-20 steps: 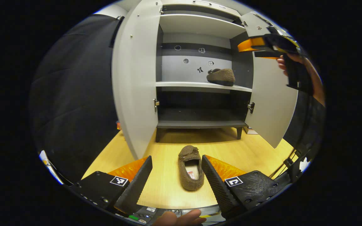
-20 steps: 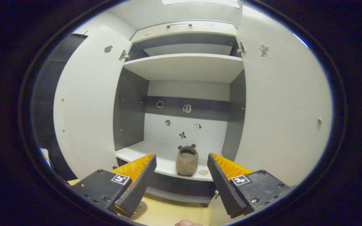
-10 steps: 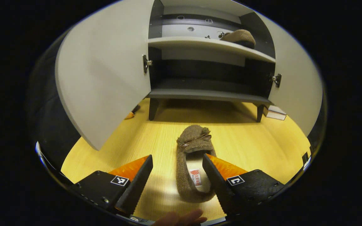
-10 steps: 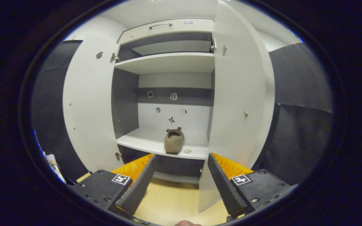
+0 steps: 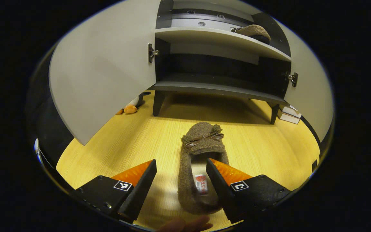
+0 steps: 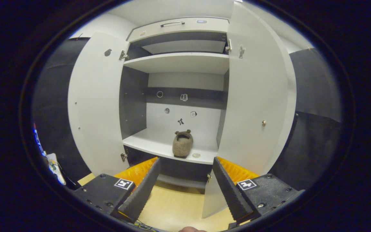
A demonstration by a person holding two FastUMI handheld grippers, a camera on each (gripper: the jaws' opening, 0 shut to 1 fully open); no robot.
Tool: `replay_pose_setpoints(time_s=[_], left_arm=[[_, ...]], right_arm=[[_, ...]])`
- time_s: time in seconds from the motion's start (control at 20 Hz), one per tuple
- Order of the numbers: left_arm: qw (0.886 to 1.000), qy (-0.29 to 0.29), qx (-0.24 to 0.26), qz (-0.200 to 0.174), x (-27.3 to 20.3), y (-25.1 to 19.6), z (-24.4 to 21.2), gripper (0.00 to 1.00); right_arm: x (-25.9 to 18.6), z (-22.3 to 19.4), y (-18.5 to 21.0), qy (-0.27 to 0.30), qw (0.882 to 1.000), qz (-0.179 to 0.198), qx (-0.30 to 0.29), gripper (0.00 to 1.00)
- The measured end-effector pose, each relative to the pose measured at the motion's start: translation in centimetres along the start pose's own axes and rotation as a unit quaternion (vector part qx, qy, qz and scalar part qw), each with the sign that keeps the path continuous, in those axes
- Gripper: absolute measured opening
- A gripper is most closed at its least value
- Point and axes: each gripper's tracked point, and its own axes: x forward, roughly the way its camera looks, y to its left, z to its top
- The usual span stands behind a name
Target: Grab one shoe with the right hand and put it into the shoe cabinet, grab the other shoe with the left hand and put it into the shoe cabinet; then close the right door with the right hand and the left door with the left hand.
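Observation:
A brown fuzzy shoe [image 5: 199, 164] lies on the wooden floor [image 5: 262, 145], toe toward the cabinet. My left gripper [image 5: 181, 188] is open low over its heel end; the right finger reaches into the shoe's opening and the left finger stands outside its left wall. The other brown shoe [image 6: 182, 144] [image 5: 253, 31] rests on the white middle shelf [image 6: 159, 147] of the shoe cabinet. My right gripper [image 6: 185, 187] hangs open and empty in front of the cabinet, well back from it. The left door [image 6: 95, 103] [image 5: 105, 64] and the right door [image 6: 256, 96] [image 5: 314, 87] stand open.
A small orange toy [image 5: 129, 109] lies on the floor behind the left door. A white box [image 5: 288, 114] sits by the cabinet's right leg. The dark bottom shelf [image 5: 217, 87] is bare. A hand [image 5: 185, 224] shows at the lower edge of the left gripper view.
My left gripper has dropped toward the floor shoe and now straddles its left wall. My right gripper has drawn back from the cabinet, leaving the other shoe on the shelf.

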Motion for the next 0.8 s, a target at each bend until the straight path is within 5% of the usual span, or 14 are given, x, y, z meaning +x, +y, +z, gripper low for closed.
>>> replay_pose_setpoints(time_s=[0.25, 0.6, 0.7, 0.8], left_arm=[[0.998, 0.024, -0.04, -0.043, 2.0, -1.8, -0.5, 0.93], [0.991, 0.075, -0.081, -0.078, 3.5, -3.5, -1.5, 0.52], [0.994, 0.061, -0.067, -0.059, 4.0, -2.5, -1.0, 0.52], [0.996, 0.059, -0.054, -0.025, 4.0, -1.5, -0.8, 0.26]], right_arm=[[0.6, -0.5, 0.8, 0.015, 1.0, 0.012, -0.008, 1.0], [0.7, -1.2, 3.2, 0.027, 0.998, 0.046, -0.033, 1.0], [0.8, -1.9, 3.7, 0.036, 0.997, 0.054, -0.035, 1.0], [0.9, -2.5, 3.7, 0.045, 0.997, 0.055, -0.028, 1.0]])
